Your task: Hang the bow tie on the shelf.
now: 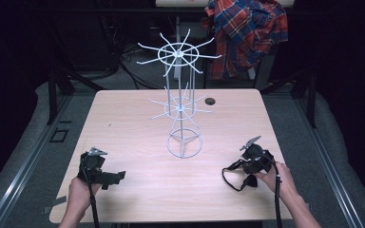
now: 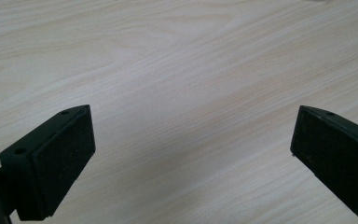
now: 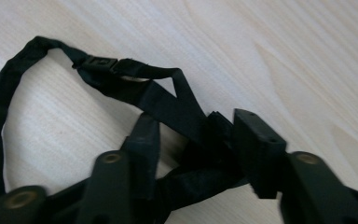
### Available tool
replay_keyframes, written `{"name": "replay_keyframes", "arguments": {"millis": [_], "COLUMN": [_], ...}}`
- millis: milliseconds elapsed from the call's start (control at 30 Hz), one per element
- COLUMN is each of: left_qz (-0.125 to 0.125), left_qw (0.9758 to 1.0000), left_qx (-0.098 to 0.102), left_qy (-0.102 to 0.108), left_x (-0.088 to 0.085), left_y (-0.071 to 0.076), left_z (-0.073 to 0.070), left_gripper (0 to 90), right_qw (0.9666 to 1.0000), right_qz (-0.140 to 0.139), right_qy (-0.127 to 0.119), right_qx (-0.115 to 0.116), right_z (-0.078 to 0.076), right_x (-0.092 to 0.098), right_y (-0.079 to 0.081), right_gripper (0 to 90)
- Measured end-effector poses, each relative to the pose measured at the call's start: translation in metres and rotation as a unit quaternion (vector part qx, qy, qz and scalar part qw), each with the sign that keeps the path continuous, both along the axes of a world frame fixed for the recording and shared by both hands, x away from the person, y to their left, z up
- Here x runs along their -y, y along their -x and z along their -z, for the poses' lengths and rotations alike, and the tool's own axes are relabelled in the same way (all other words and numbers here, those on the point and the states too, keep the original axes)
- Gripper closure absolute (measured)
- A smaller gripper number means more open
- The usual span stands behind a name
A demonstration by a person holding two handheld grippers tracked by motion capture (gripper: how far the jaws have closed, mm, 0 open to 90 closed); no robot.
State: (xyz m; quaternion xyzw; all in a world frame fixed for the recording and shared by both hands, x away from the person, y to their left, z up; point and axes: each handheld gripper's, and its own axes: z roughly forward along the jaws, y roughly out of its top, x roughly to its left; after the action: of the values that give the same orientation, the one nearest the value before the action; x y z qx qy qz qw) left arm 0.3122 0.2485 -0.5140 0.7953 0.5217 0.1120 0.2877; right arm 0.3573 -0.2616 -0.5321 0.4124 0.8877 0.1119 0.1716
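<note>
1. Thing in hand: a black woven nylon strap (image 3: pixel 168 105) with a small black plastic buckle (image 3: pixel 100 63) threaded on it. It lies flat on the pale wood-grain counter (image 1: pixel 138 118), at the near right part as the high view shows it (image 1: pixel 233 173).
2. Look of the strap: flat webbing, matt black, slightly frayed at one edge beside the buckle. From the buckle one run curves away in a wide open loop that rests on the counter. Another run doubles back in a narrow V and passes down into a bunched, folded mass.
3. Right gripper (image 3: pixel 193 140): held by the person's right hand (image 1: pixel 275 183), tilted down over the bunched part. The fingers (image 3: pixel 256 149) stand roughly half closed, with the folded strap between them. The right-hand pad meets the bunch; whether the left-hand one presses it I cannot tell.
4. Left gripper (image 2: pixel 191 144): rests at the near left of the counter in the left hand (image 1: pixel 78 190). Its fingers (image 2: pixel 60 158) are spread wide over bare wood, holding nothing.
5. Mid-counter: a white wire two-tier spoked rack (image 1: pixel 180 95) on a ring base, well apart from the strap.
6. Beyond the counter: a red-and-blue plaid shirt (image 1: pixel 244 33) hangs.
</note>
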Motion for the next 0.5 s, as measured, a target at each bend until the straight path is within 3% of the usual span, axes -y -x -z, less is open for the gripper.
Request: {"name": "replay_keyframes", "arguments": {"millis": [200,233,333,500], "left_qz": [0.002,0.002,0.003,0.004], "left_qw": [1.0,1.0,1.0,1.0], "left_qx": [-0.001,0.0,0.0,0.001], "left_qy": [0.0,0.0,0.002,0.003], "left_x": [0.0006,0.0007,0.0004,0.0008], "left_y": [0.0001,0.0001,0.0,0.0], "left_z": [-0.0007,-0.0008,-0.0007,-0.0007], "left_gripper": [0.0,0.0,0.0,0.0], "right_qw": [1.0,0.9999,0.9997,0.9986], "right_qz": [-0.005,-0.003,-0.001,0.001], "right_qy": [-0.006,-0.011,-0.024,-0.052], "right_qx": [-0.005,-0.007,-0.008,-0.007], "right_z": [0.0013,0.0022,0.0018,-0.0028], "right_x": [0.0011,0.0017,0.0021,0.0012], "right_y": [0.0009,0.0012,0.0018,0.0029], "right_gripper": [71.0,78.1,86.1,88.5]}}
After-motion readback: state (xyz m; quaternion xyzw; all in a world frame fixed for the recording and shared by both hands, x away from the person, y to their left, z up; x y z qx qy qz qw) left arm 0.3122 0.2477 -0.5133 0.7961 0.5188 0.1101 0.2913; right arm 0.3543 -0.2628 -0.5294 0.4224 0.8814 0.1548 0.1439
